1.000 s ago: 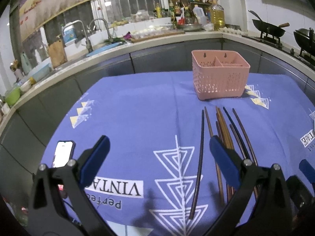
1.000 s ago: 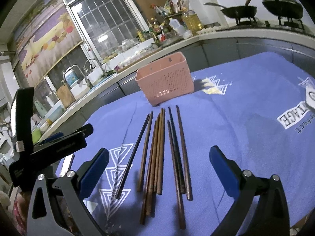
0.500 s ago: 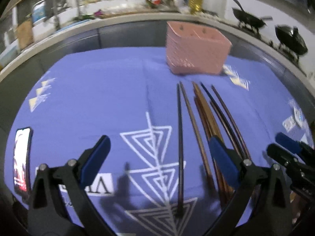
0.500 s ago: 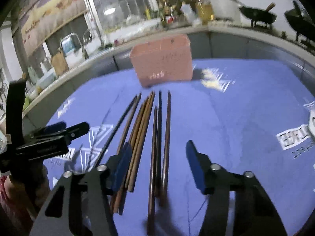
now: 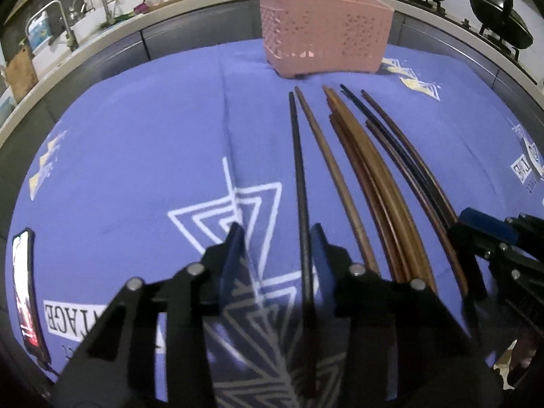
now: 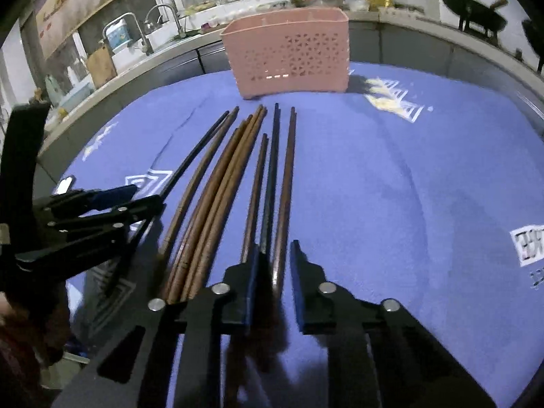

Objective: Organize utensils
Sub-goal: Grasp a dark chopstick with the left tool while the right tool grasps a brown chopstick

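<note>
Several long chopsticks lie side by side on the blue cloth (image 5: pixel 136 156), pointing toward a pink perforated basket (image 5: pixel 326 30) (image 6: pixel 289 57) that stands behind them. My left gripper (image 5: pixel 277 248) is low over the leftmost black chopstick (image 5: pixel 299 170). Its jaws are closing; the stick lies between them near the right pad, with a wide gap to the left pad. My right gripper (image 6: pixel 276 261) is closing over the rightmost brown chopstick (image 6: pixel 285 183), with a dark chopstick (image 6: pixel 270 176) by its left pad. A gap still shows at the right pad.
A phone (image 5: pixel 23 292) lies at the cloth's left edge. Behind the table runs a curved counter with a sink tap (image 5: pixel 64 23) at the left and two woks (image 5: pixel 499 23) on a stove at the right. The two grippers work close together, side by side.
Both grippers have sunk toward the chopsticks and tilted further down. Their jaws have narrowed from wide open, the left around the black stick, the right around the rightmost sticks.
</note>
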The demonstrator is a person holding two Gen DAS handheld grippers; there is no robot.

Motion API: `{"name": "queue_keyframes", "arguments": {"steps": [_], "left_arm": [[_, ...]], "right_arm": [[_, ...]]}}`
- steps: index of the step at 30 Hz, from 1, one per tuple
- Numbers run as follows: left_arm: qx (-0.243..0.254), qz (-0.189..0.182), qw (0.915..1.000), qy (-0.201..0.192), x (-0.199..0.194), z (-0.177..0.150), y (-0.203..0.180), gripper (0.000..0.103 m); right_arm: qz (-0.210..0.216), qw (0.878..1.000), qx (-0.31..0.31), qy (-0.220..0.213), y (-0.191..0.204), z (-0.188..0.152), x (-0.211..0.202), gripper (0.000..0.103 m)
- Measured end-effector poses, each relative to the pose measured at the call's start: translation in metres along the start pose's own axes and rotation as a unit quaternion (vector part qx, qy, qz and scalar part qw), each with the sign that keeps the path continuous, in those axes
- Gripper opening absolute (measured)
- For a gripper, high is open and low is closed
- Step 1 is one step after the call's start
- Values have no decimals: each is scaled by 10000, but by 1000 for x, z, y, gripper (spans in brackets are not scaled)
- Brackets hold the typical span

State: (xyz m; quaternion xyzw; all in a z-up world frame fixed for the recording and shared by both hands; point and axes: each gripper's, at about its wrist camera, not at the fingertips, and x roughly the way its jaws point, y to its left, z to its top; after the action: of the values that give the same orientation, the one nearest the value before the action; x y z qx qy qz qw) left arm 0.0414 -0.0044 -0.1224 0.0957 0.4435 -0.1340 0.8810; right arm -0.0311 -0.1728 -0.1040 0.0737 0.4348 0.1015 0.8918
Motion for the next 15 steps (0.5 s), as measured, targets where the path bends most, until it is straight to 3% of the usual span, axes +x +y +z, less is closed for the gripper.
{"name": "queue_keyframes", "arguments": {"steps": [6,8,15], "left_arm": [[-2,-5,10000,-82,-2,3,5,15],[-16,-125,9999,-86,-3,4,7,8],[78,-29,9999,-112,-5,0,3,8]], "right_arm": [[614,9953,730,191,-23,7,3,15],[394,9974,594,105,-22,11,1,15],[-167,9996,-212,117,-2,19,13,14]]}}
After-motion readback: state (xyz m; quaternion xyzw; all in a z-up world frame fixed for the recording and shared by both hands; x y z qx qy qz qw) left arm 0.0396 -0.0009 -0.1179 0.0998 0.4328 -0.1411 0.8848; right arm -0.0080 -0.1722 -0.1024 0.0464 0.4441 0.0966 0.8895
